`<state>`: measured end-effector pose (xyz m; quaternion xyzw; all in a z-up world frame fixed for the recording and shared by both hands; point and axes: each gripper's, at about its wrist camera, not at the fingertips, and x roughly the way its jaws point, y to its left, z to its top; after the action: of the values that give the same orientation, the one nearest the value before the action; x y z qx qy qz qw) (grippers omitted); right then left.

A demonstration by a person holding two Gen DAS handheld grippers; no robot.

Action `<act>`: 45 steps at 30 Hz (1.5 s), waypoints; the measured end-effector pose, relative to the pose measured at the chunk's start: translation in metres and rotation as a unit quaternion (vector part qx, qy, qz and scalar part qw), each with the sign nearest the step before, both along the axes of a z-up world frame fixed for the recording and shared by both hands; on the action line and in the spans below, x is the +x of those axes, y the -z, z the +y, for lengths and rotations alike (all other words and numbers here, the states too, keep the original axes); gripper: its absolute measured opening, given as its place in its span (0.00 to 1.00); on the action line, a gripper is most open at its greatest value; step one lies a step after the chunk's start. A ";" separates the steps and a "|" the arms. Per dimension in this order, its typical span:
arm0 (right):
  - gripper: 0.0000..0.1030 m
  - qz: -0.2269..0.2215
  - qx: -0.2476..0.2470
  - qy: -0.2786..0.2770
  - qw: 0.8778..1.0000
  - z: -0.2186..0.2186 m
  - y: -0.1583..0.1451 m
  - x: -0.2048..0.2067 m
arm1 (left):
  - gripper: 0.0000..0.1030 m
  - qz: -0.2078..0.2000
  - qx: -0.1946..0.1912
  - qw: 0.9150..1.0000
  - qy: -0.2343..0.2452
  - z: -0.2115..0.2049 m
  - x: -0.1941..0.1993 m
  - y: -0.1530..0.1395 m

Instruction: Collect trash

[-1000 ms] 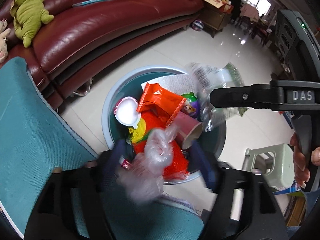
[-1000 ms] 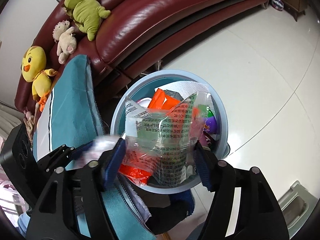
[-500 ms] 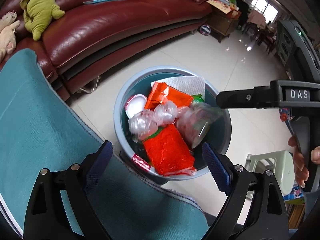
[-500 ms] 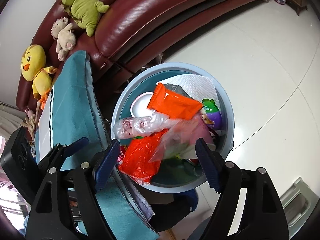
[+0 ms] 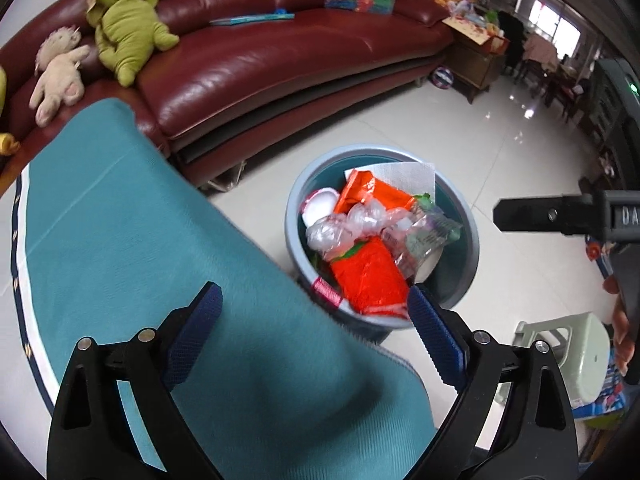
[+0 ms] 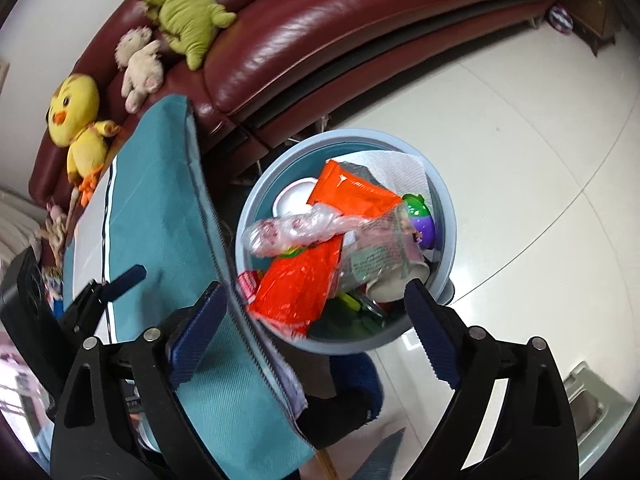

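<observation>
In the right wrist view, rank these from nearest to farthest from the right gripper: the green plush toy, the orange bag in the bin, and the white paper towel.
From the right gripper:
1. Orange bag, in the bin's near side, just past the fingertips.
2. White paper towel, at the bin's far rim.
3. Green plush toy, up on the red sofa, upper left.

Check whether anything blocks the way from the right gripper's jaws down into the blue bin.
Nothing visible does. The right gripper is open and empty above the blue bin; only the teal cloth edge lies beside its rim.

stool [image 5: 568, 356] cut off, bin [image 6: 444, 216] bottom hidden
</observation>
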<state>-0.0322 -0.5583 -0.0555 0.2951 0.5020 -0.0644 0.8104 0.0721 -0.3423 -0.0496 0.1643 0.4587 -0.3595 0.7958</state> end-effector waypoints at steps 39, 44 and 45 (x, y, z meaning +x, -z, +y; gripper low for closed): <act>0.89 -0.012 -0.118 -0.067 0.991 0.080 -0.046 -0.054 | 0.96 -0.037 -0.001 0.993 -0.109 0.073 -0.028 -0.036; 0.89 -0.010 -0.122 -0.071 0.990 0.085 -0.046 -0.052 | 0.96 -0.035 0.000 0.992 -0.118 0.078 -0.026 -0.036; 0.89 -0.010 -0.122 -0.072 0.990 0.086 -0.046 -0.052 | 0.96 -0.035 0.000 0.992 -0.120 0.079 -0.025 -0.036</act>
<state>-0.0839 -0.4720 -0.0091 0.1576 0.5021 -0.0637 0.8479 0.0466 -0.2637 -0.0135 0.1204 0.4466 -0.2557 0.8489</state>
